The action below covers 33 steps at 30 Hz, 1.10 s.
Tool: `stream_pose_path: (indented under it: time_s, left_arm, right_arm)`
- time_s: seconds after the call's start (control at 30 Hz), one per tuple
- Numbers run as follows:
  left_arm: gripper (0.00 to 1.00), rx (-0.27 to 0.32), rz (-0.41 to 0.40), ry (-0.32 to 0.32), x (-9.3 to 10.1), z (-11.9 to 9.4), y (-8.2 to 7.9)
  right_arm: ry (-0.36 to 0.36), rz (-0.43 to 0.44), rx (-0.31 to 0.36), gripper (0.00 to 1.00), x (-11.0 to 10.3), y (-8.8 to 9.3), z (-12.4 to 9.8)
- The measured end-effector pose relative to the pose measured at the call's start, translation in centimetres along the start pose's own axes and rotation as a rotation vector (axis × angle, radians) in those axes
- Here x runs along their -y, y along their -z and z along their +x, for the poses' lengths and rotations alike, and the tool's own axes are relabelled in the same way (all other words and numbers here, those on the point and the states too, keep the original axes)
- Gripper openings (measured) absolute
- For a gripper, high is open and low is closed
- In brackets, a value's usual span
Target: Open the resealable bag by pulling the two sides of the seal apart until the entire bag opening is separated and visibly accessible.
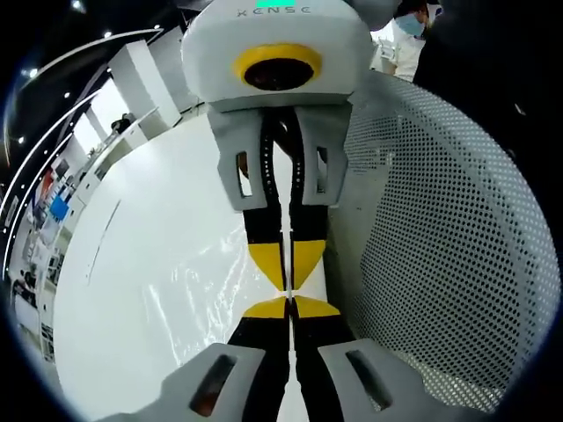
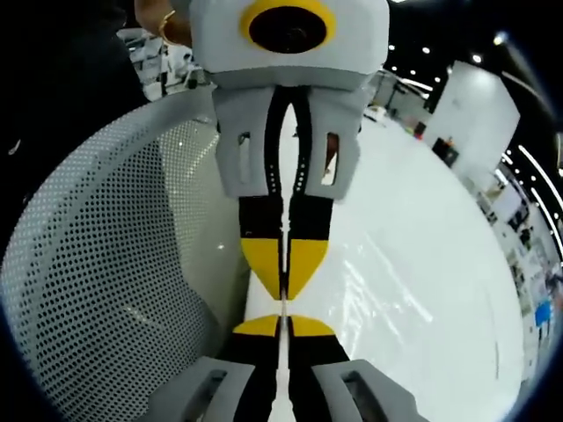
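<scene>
A clear resealable bag (image 1: pixel 189 294) lies glossy and crinkled on the white table (image 1: pixel 132 264). In the left gripper view my left gripper (image 1: pixel 288 305) rises from the bottom with its yellow-tipped jaws pressed together on the bag's thin top edge. My right gripper (image 1: pixel 288 283) comes down from above, tip to tip with it, and is also shut on that edge. In the right gripper view the right gripper (image 2: pixel 283 323) stands at the bottom and the left gripper (image 2: pixel 283 294) meets it from above. There the bag (image 2: pixel 387 281) spreads to the right. The seal itself is hidden between the jaws.
A white perforated basket (image 1: pixel 440 264) curves close beside the grippers, and its wall (image 2: pixel 97 272) is on the left in the right gripper view. A person (image 1: pixel 406 40) stands behind it. Shelves and desks line the far side of the room.
</scene>
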<state>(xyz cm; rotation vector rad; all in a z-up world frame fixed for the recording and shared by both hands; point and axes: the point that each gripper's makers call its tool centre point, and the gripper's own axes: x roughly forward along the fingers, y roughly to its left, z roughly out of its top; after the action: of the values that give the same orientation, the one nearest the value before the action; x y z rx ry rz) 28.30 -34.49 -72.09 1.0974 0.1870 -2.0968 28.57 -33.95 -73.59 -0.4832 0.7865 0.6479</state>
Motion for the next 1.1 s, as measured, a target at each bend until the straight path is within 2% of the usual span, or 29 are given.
stream_pose_path:
  time_s: [0.1,0.17,0.23,0.47,0.73,1.1]
  left_arm:
    - [0.0,0.007,-0.007,-0.009,-0.36,-0.14,-0.05]
    - [0.0,0.021,-0.02,-0.014,-0.54,-0.31,-0.16]
    - [0.0,0.028,-0.026,-0.012,-0.54,-0.52,-0.26]
    - [0.0,0.035,-0.017,-0.005,-0.46,-0.53,-0.48]
    - [0.0,0.039,-0.058,-0.001,-0.5,-0.37,-0.46]
    - [0.0,0.023,-0.034,0.003,-0.34,0.04,-0.51]
  right_arm:
    - [0.017,0.026,0.015,0.0,0.26,-0.14,-0.05]
    - [0.021,0.056,0.023,0.08,0.39,-0.18,-0.16]
    - [0.025,0.06,0.012,0.1,0.44,0.13,-0.17]
    - [0.02,0.048,0.006,0.0,0.36,0.32,-0.02]
    - [0.012,0.041,0.0,0.0,0.31,0.21,0.05]
    - [0.008,0.006,-0.007,0.0,0.3,-0.09,0.19]
